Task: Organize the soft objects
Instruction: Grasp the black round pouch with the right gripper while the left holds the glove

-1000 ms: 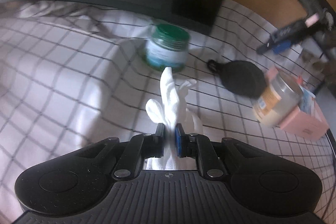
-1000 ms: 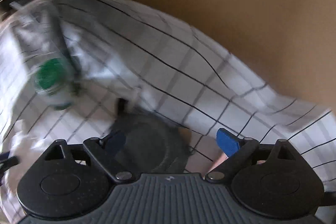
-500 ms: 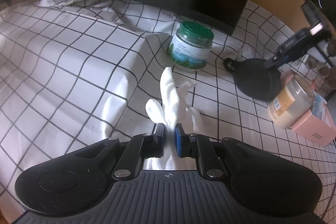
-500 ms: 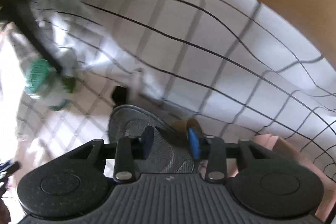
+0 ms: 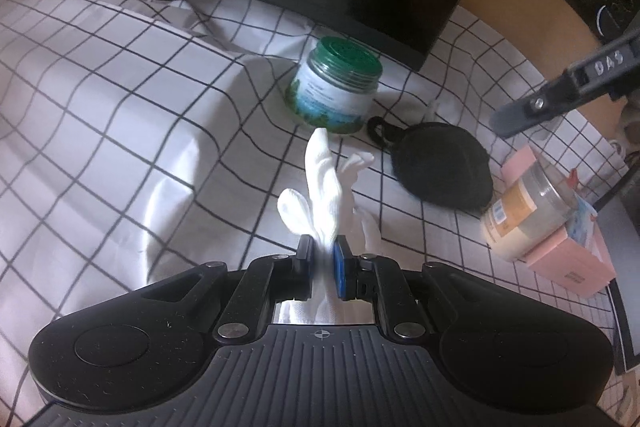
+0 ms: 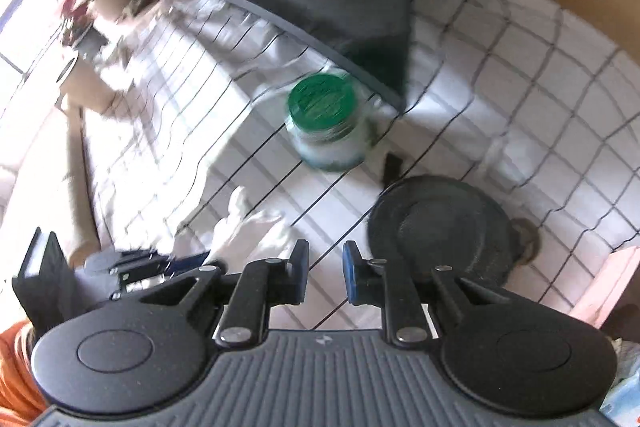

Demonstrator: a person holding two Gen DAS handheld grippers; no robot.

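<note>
Pinching white glove (image 5: 326,187) in left gripper (image 5: 322,259), jaws clamped on cuff, fingers raised above checked cloth (image 5: 120,107) on worktop. Right gripper (image 6: 325,269) jaws narrow, closing, nothing between. Black pouch (image 6: 440,231) just beside. Risk: thin fabric slipping free; right gripper nudging green-lidded jar (image 6: 326,123).

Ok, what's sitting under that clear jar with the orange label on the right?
The clear jar lies tilted on a pink box, which rests on the checked cloth. A blue-printed item shows behind it. What lies under the box is covered.
</note>
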